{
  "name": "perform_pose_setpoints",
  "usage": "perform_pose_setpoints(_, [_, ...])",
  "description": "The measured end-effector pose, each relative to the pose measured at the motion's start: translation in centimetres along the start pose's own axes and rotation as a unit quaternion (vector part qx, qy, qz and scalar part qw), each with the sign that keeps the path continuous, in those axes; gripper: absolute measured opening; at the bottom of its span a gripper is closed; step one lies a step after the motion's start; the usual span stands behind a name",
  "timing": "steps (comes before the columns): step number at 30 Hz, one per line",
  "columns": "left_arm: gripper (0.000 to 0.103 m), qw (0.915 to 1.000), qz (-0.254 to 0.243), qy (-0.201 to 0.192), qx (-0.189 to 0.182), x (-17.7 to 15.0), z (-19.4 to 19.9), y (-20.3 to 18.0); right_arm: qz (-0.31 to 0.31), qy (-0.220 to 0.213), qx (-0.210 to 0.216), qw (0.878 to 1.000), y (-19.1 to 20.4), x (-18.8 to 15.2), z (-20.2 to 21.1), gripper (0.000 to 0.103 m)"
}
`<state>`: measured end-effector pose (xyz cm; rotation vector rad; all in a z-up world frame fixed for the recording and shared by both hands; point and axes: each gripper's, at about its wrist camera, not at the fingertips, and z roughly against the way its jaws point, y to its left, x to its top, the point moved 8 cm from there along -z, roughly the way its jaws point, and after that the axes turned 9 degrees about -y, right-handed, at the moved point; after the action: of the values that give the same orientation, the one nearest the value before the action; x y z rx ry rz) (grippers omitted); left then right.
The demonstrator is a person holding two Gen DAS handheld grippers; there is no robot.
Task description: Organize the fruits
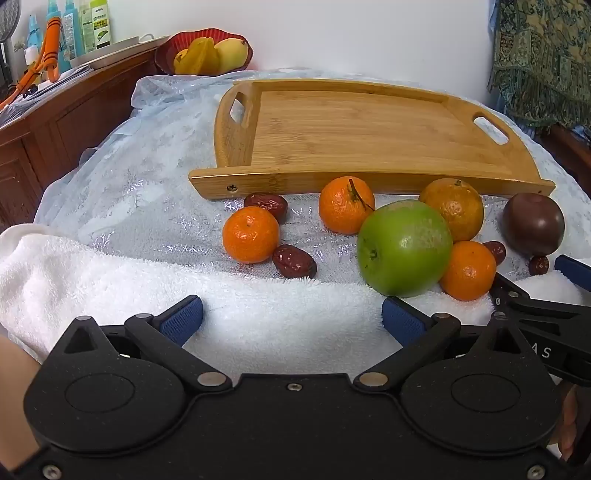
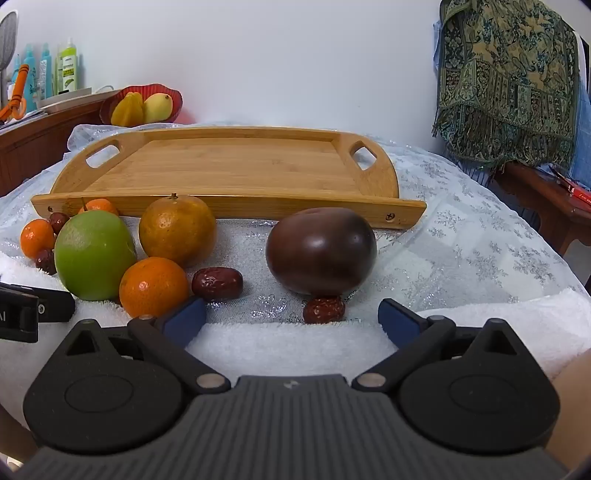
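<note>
An empty bamboo tray [image 1: 351, 125] [image 2: 229, 170] lies at the back of the table. In front of it lie a green apple [image 1: 404, 247] [image 2: 94, 254], several oranges [image 1: 251, 234] [image 2: 153, 286], a dark purple passion fruit [image 1: 533, 223] [image 2: 321, 249] and several red dates [image 1: 293, 260] [image 2: 216, 282]. My left gripper [image 1: 291, 319] is open and empty over the white towel [image 1: 147, 280], short of the fruit. My right gripper [image 2: 291, 319] is open and empty, just short of a date [image 2: 323, 309] and the passion fruit. It also shows in the left wrist view [image 1: 532, 284].
A red bowl [image 1: 166, 51] [image 2: 177, 99] with yellow fruit stands at the back left on a wooden cabinet [image 1: 55, 122], next to bottles [image 1: 88, 26]. A patterned cloth [image 2: 506, 81] hangs at the right over a wooden bench [image 2: 546, 199]. A lace cloth [image 2: 461, 251] covers the table.
</note>
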<state>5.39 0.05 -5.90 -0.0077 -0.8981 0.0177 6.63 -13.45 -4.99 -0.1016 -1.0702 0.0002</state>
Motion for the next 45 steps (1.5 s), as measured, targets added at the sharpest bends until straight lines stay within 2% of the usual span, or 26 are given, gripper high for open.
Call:
perform_pose_setpoints(14, [0.103, 0.9999, -0.007, -0.012, 0.003, -0.14, 0.25, -0.16, 0.0, -0.001, 0.0, 1.0, 0.07, -0.02, 0.02, 0.103])
perform_pose_setpoints(45, [0.103, 0.9999, -0.014, -0.005, 0.004, -0.02, 0.27, -0.15, 0.0, -0.002, 0.0, 1.0, 0.11, -0.04, 0.04, 0.103])
